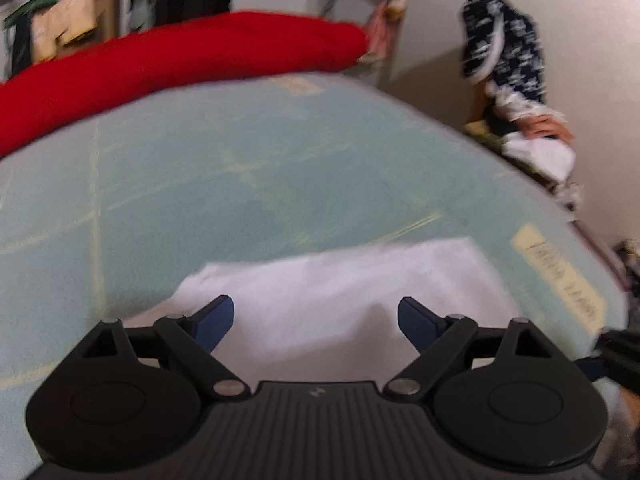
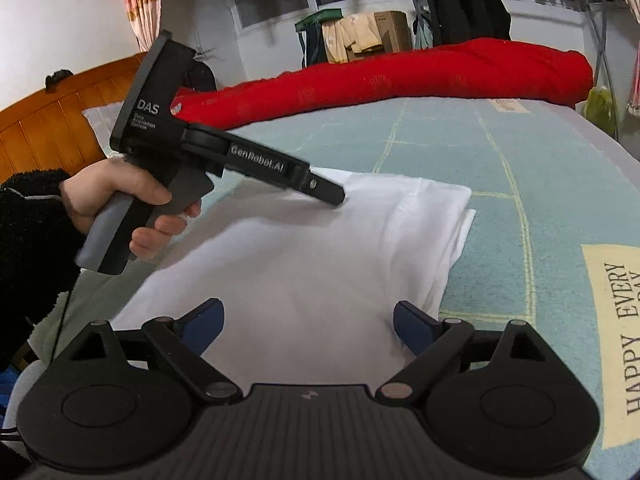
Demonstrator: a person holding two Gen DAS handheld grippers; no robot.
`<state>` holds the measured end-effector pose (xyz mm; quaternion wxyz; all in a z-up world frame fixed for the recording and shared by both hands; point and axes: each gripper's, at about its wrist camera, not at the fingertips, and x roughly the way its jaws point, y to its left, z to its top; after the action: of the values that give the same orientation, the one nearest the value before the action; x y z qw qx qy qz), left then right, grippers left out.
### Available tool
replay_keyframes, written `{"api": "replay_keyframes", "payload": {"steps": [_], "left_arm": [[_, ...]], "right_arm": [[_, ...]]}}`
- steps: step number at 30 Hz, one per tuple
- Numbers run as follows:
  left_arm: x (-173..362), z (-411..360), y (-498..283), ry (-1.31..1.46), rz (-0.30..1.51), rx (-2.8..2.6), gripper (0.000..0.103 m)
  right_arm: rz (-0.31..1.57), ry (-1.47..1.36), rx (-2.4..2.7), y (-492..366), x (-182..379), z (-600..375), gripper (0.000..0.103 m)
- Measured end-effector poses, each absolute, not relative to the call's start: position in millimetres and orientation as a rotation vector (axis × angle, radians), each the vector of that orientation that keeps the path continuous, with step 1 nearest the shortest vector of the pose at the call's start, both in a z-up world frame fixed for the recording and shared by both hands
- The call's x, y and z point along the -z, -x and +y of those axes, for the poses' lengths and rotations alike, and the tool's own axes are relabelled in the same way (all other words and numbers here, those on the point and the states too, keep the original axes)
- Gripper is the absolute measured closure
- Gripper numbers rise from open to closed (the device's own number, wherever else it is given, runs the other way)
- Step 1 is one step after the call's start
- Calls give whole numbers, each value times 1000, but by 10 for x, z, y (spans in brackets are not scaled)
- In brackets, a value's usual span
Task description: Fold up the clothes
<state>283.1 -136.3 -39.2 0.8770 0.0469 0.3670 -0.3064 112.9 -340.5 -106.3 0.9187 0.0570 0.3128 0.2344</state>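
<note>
A: Left wrist view — blurry. What's up front?

B: Left gripper (image 1: 316, 320), blue pads (image 1: 214, 322) spread wide, nothing between them. Folded white garment (image 1: 360, 280) lies right under and beyond the tips.

A: Surface?

B: Pale teal bed sheet (image 1: 240, 168) with faint yellow grid lines, cream label patch (image 1: 560, 280) near its right edge — text unreadable here.

A: Behind?

B: Long red rolled quilt (image 1: 180, 60) along the far edge of the bed. Right of the bed, a dark blue-and-white patterned cloth (image 1: 504, 48) against the wall, white fabric (image 1: 544, 156) heaped below it.

A: Anything at the far right?

B: Bit of black hardware (image 1: 620, 352) at the frame edge, can't tell what.
</note>
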Motion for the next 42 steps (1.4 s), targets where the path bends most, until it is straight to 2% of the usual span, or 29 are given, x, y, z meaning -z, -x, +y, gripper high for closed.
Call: {"api": "replay_keyframes", "payload": {"steps": [5, 14, 22, 26, 29, 35, 42], "left_arm": [[270, -1815, -2778, -54, 782, 818, 14], [649, -2524, -2770, -167, 824, 906, 14], [348, -2241, -2426, -146, 820, 929, 14], [484, -2229, -2318, -142, 874, 928, 14], [521, -2229, -2295, -142, 880, 905, 14], [188, -1932, -2169, -148, 811, 853, 14], [144, -1328, -1936, -178, 840, 712, 14]], "right_arm": [[645, -128, -475, -1041, 1067, -3414, 8], [641, -135, -495, -950, 1147, -3478, 6], [650, -154, -530, -791, 1064, -3468, 5], [704, -138, -483, -737, 1165, -3444, 5], [671, -131, -466, -615, 1055, -3447, 5], [593, -115, -536, -499, 847, -3320, 2], [745, -158, -449, -647, 1163, -3400, 2]]}}
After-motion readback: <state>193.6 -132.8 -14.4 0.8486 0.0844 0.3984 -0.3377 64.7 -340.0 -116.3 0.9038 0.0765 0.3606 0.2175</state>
